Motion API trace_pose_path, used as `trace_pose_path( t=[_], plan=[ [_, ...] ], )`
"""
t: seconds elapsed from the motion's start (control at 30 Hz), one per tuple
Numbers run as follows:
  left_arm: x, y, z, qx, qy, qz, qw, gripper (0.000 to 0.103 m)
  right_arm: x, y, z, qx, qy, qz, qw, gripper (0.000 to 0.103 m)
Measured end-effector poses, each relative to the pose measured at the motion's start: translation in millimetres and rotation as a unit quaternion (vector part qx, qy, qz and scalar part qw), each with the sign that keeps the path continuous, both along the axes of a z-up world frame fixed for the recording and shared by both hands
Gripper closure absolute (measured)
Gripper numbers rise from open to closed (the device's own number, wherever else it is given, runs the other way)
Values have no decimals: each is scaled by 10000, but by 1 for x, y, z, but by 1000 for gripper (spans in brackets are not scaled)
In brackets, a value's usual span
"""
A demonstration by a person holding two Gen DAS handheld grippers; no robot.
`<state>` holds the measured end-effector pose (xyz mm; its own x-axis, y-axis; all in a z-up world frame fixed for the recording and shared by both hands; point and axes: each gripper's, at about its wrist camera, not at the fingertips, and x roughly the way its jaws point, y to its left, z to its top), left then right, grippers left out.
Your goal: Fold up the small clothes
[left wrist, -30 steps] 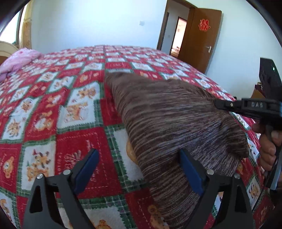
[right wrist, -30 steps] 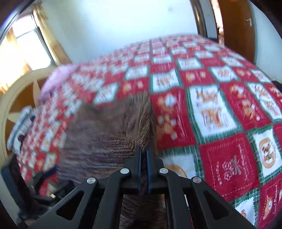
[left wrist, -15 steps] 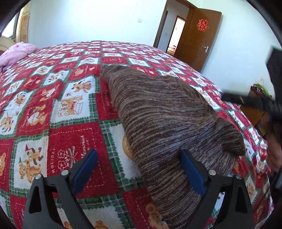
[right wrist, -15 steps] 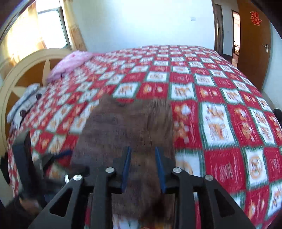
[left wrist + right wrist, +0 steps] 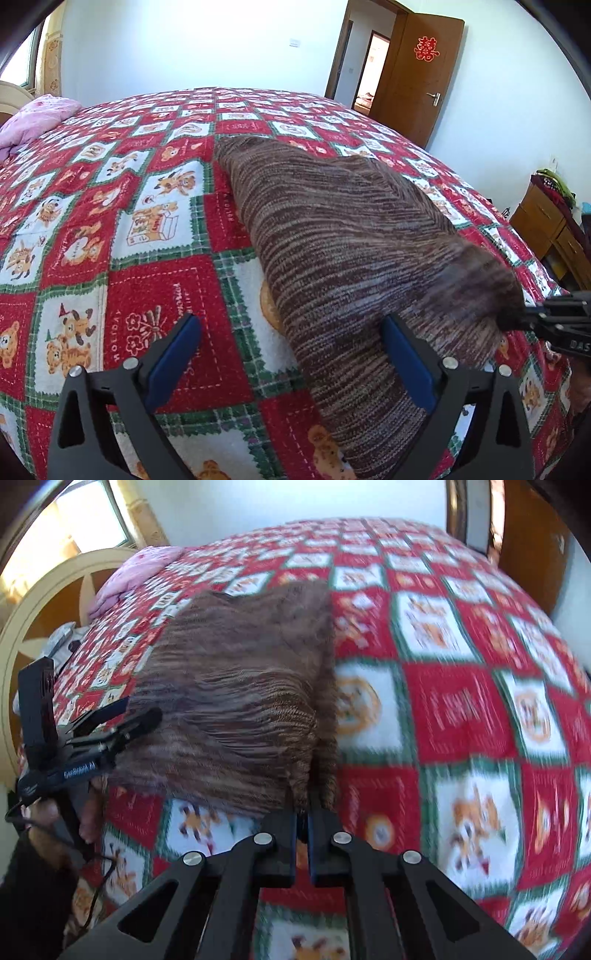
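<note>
A brown striped knit garment [image 5: 343, 236] lies on the bed, its near right corner lifted. It also shows in the right wrist view [image 5: 236, 694]. My left gripper [image 5: 291, 362] is open, its blue-padded fingers [image 5: 173, 354] spread over the garment's near left edge and the quilt, holding nothing. My right gripper [image 5: 303, 823] is shut on the garment's near corner and holds it raised; it shows at the right edge of the left wrist view [image 5: 532, 317]. The left gripper shows at the left of the right wrist view [image 5: 110, 720].
A red, white and green bear-pattern quilt [image 5: 110, 221] covers the bed. A pink pillow [image 5: 33, 118] lies at the far left by the headboard [image 5: 37, 620]. A brown door [image 5: 417, 70] stands open behind. A wooden cabinet [image 5: 546, 225] stands at right.
My right gripper opened half a second ago, and is now shut again on the garment's near corner. My left gripper stayed open.
</note>
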<state>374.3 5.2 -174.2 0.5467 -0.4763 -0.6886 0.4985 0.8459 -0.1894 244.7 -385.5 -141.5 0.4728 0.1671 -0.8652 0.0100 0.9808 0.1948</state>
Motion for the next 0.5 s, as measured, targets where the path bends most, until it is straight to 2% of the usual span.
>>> trace_pose_path(
  t=[0.07,0.13,0.17,0.23,0.27,0.3,0.37,0.43,0.5],
  plan=[
    [0,-1,0,16,0,-21,10000,1,-3,-14,-11,431,149,-97,9989,99],
    [-1,-3,-1,90,-14,-48,9999,0,-1,-17,-11,545,174,-95,9983,100],
    [-1,-4,-1,122,-21,-53,9999,0,0,-17,-9,554,187,-111,9982,96],
    [-1,-4,-1,134,-24,-47,9999,0,3,-18,2,444,130,-256,9986,85],
    [0,-4,-1,133,-23,-36,9999,0,4,-17,10,192,1,-331,9993,70],
    [-1,-4,-1,126,-25,-32,9999,0,7,-14,18,-68,-161,-378,9991,60],
    [-1,-3,0,90,-31,-58,9999,0,15,-6,35,-217,-555,-334,9977,60],
    [-2,-3,0,30,-36,-104,9999,0,28,8,47,24,-831,-24,9965,60],
    [-3,-1,1,-42,-64,-151,9999,0,38,28,53,40,-968,351,9947,60]
  ],
)
